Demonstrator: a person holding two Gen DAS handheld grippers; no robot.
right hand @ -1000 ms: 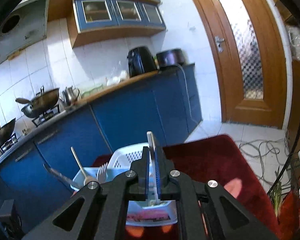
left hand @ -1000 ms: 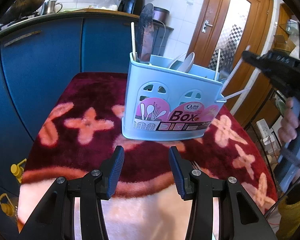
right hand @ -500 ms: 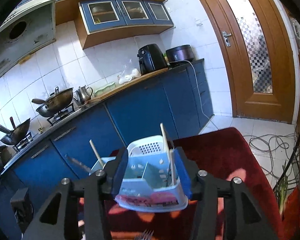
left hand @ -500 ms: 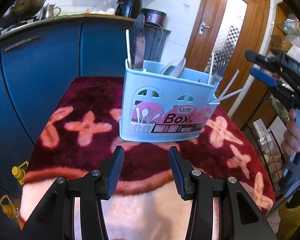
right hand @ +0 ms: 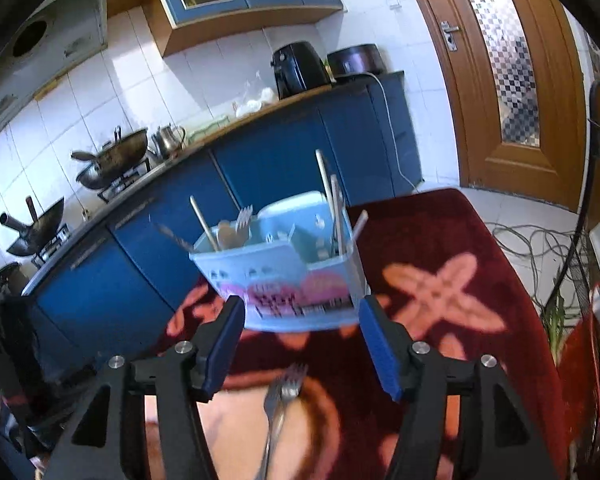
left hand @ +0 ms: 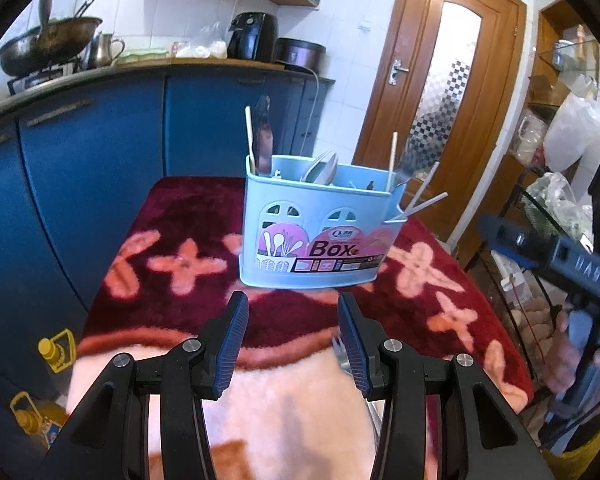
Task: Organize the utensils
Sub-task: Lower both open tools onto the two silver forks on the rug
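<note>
Utensils stand upright in your pale blue caddy (left hand: pixel 320 240), which sits on the dark red flowered blanket (left hand: pixel 180 216) near its far end. Chopsticks (right hand: pixel 326 184) lean at one end of it. One fork (right hand: pixel 280 400) lies loose on the blanket, just below your right gripper (right hand: pixel 302 340), whose jaws are spread wide and empty. Your left gripper (left hand: pixel 292 332) also hangs spread apart, holding nothing. Blue kitchen cabinets (left hand: pixel 100 152) stand behind.
</note>
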